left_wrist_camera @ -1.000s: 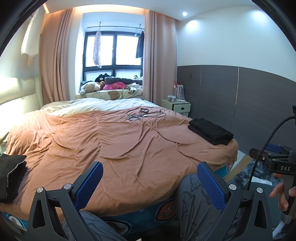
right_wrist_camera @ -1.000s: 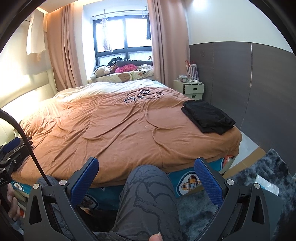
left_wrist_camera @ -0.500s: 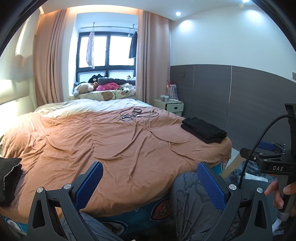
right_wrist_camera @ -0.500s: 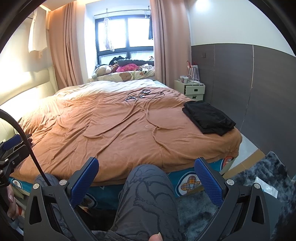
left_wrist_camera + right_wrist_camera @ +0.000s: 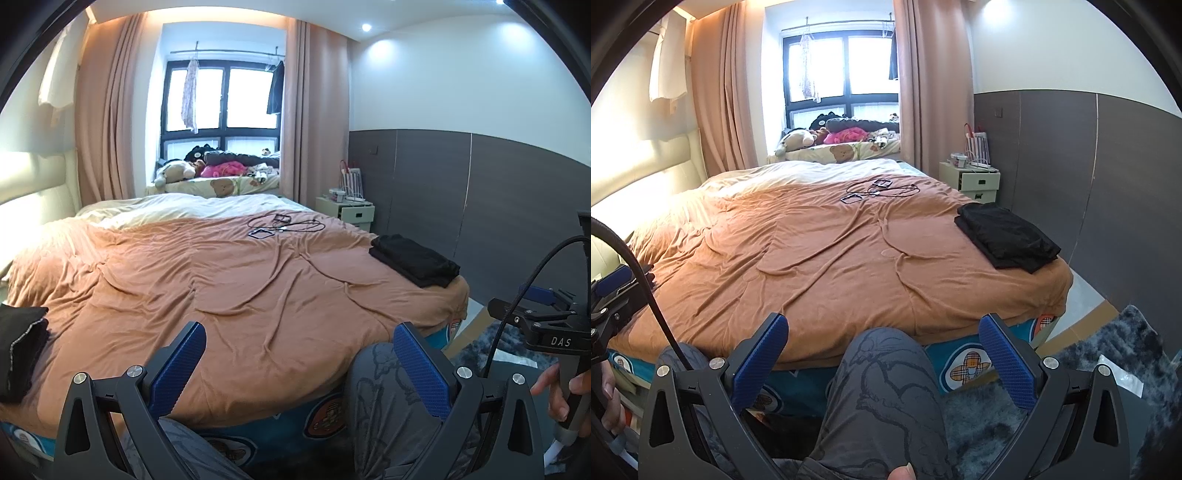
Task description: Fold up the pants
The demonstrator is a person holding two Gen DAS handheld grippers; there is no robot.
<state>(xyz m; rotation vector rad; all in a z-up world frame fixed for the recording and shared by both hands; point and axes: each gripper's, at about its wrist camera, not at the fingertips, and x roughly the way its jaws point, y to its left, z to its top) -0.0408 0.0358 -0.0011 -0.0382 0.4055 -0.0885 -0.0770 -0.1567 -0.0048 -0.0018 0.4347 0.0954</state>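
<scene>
My left tool (image 5: 299, 363) is spread wide with nothing between its blue pads, held low at the foot of the bed; my right tool (image 5: 882, 356) is just as released, over the person's knee (image 5: 886, 376) in grey printed trousers. Beyond both lies the bed (image 5: 229, 295) under a wrinkled orange-brown cover, with a tangle of black cables (image 5: 286, 225) far up it. The folded black pants (image 5: 1004, 236) sit on the bed's far right corner, well apart from both tools. Behind are a window (image 5: 221, 99), pink curtains, a small nightstand (image 5: 971, 179) and a grey panelled wall. Only the left view shows another dark folded garment (image 5: 20, 347) at the bed's left edge; only the right view shows the grey shaggy rug (image 5: 1108, 354).
</scene>
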